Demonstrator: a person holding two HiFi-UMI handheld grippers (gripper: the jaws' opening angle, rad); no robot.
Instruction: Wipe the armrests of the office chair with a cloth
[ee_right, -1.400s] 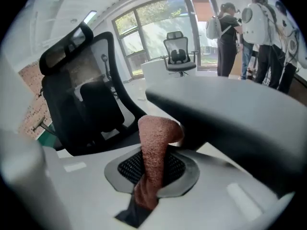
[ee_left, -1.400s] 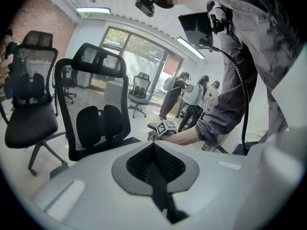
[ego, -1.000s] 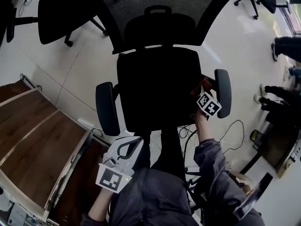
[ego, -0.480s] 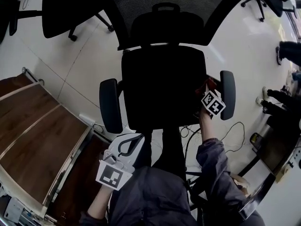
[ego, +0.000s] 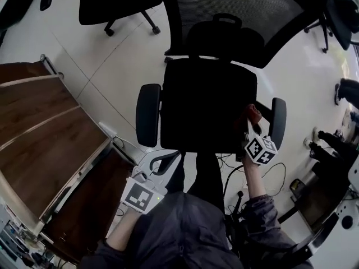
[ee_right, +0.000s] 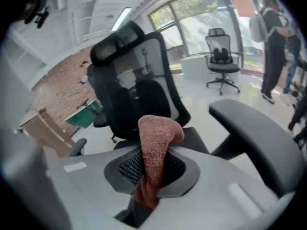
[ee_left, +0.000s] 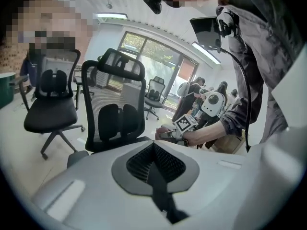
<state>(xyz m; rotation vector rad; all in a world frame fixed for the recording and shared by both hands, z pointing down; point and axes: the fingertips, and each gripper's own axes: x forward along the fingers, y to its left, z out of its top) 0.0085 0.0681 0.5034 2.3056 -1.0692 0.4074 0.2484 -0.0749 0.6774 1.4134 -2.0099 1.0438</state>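
The black office chair (ego: 208, 102) stands right in front of me, its left armrest (ego: 148, 115) and right armrest (ego: 277, 122) on either side of the seat. My right gripper (ego: 252, 122) is shut on a reddish-pink cloth (ego: 253, 113), just inside the right armrest. In the right gripper view the cloth (ee_right: 157, 145) sticks up from the shut jaws of the right gripper (ee_right: 149, 190), and the right armrest (ee_right: 259, 140) lies to its right, apart from it. My left gripper (ego: 164, 162) hangs low near the seat's front left corner. The left gripper (ee_left: 160, 188) is shut with nothing in it.
A wooden desk (ego: 39, 133) runs along the left, close to my left arm. Other office chairs (ego: 118, 4) stand behind on the white floor. Cables (ego: 268, 170) lie on the floor under the right armrest. People (ego: 348, 91) stand at the far right.
The head view has shifted, so the chair now sits further right. My right gripper with the cloth has slid a little toward me beside the right armrest. The left gripper has kept its place.
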